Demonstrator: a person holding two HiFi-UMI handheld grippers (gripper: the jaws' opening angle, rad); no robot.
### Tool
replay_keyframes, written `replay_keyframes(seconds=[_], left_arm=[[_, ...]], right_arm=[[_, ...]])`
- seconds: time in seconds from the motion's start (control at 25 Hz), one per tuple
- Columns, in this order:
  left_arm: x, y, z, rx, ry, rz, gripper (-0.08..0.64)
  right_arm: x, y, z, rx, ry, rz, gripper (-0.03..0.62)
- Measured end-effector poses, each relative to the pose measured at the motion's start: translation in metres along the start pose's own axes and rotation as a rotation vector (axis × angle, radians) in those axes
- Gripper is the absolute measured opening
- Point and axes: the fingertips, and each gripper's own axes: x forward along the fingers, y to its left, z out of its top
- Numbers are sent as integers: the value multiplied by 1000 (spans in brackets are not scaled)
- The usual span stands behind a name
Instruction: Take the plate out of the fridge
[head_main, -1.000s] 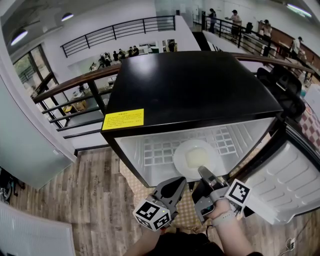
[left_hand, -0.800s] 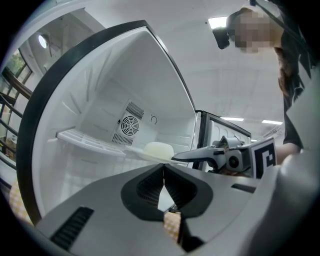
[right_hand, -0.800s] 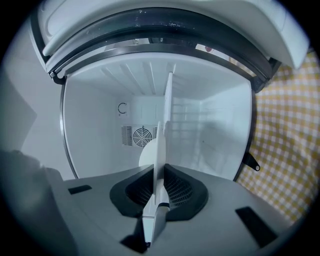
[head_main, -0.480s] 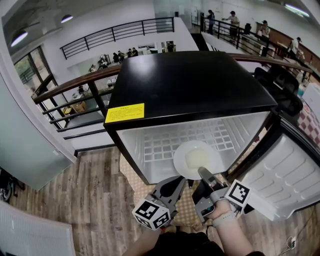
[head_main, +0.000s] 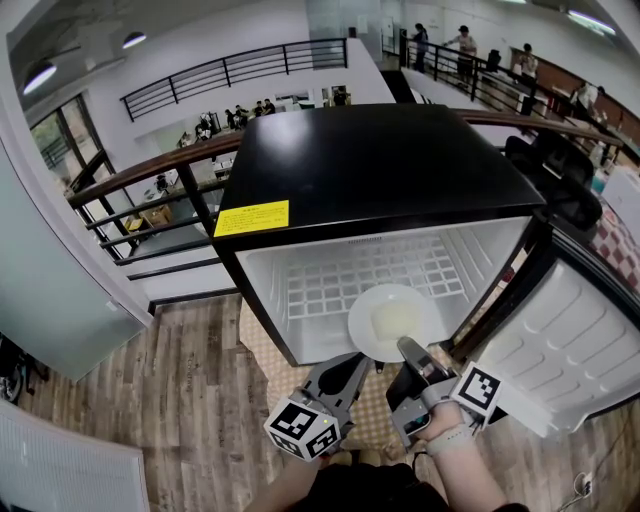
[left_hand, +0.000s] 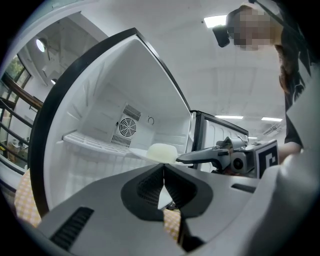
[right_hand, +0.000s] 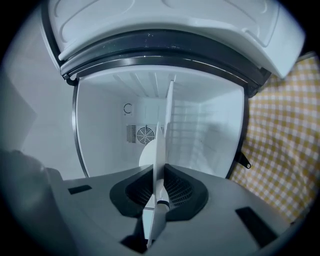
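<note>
Plate (head_main: 392, 322) hung mid-frame at the fridge (head_main: 370, 170) mouth, pinched by the right gripper (head_main: 407, 348); left gripper (head_main: 358, 365) closed, empty; door (head_main: 572, 350) lower right.

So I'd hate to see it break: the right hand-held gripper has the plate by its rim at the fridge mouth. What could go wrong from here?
The right hand-held gripper pinches only the near rim of the plate, so the plate might tip or slip free.
The pale lump on it looks loose and could slide off if the plate tilts.
The left hand-held gripper, shut and empty, sits close beside and might bump the plate.
</note>
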Motion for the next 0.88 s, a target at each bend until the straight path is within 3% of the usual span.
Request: replay_keyframes(seconds=[0.88], left_arm=[[-16, 1, 1, 21, -19, 51, 9]], right_arm=[[-27, -9, -1, 4, -24, 6, 60]])
